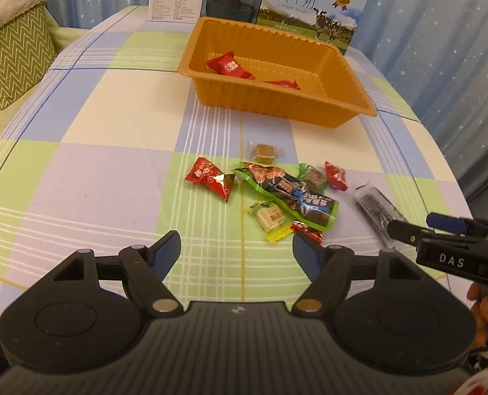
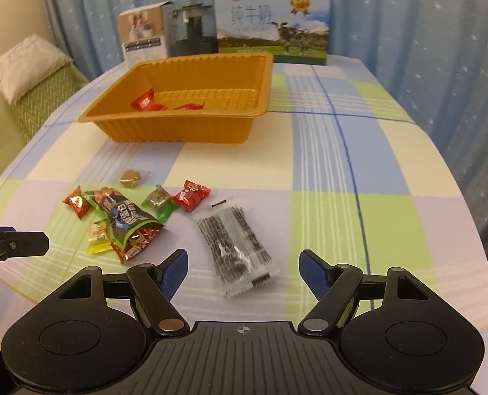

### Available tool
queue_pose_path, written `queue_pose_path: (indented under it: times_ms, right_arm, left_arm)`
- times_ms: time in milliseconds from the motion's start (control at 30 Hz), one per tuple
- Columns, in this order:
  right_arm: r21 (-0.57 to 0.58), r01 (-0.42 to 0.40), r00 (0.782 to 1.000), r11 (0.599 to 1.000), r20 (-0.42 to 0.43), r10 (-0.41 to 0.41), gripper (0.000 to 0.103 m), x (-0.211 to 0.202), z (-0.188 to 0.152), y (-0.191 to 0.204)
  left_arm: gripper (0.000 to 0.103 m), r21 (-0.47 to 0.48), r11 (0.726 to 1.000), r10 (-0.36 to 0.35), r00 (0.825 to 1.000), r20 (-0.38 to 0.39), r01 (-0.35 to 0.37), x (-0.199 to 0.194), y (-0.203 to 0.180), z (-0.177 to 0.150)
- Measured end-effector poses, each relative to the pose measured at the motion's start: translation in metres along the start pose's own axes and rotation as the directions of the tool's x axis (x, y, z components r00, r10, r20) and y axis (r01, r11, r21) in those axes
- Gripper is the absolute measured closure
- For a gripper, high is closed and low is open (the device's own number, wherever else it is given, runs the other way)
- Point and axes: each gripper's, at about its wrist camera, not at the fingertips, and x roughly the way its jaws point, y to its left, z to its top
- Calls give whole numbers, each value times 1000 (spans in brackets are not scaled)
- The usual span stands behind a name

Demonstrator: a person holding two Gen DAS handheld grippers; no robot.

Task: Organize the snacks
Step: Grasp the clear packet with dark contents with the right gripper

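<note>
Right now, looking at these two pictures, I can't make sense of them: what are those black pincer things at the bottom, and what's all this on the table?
Those pincers are hand-held grippers, one in each of a person's hands, each carrying a camera that looks out along its fingers. One picture comes from the left gripper, the other from the right gripper. Both are open and hold nothing. On the checked tablecloth stands an orange tray with two red candies inside. Nearer lies a loose pile of wrapped snacks and, beside it, a clear packet with black print. Behind the tray stands a milk carton box.
</note>
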Motion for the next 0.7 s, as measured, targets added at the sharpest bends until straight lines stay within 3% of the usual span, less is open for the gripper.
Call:
queue_pose_path:
  times_ms: [133,267,367,500,700]
  right_arm:
    - [-61,10,1000,998,0,-10,28,16,5,1]
    - [-104,-8,1000,995,-27,5,40,32,6,2]
    - [-103,-21,999,994,-35,17,43,40,6,1]
    - [-109,-40,998,993,-54,34,61,47,6,2]
    - [-22,-36,998,999,-52,35,64,38,-1,4]
  left_arm:
    - [31,-6,1000,-1,1000,-2,1,8,4,0]
    - [31,-7,1000,0,1000,-9,0,16,4,0]
    - [34,-2,1000,-6,1000,-17,6,22,4,-1]
    - [39,1,1000,-17,1000,-24,17,29,1,-1]
    - [46,9,999,-30,999,-9,31,35,-4,0]
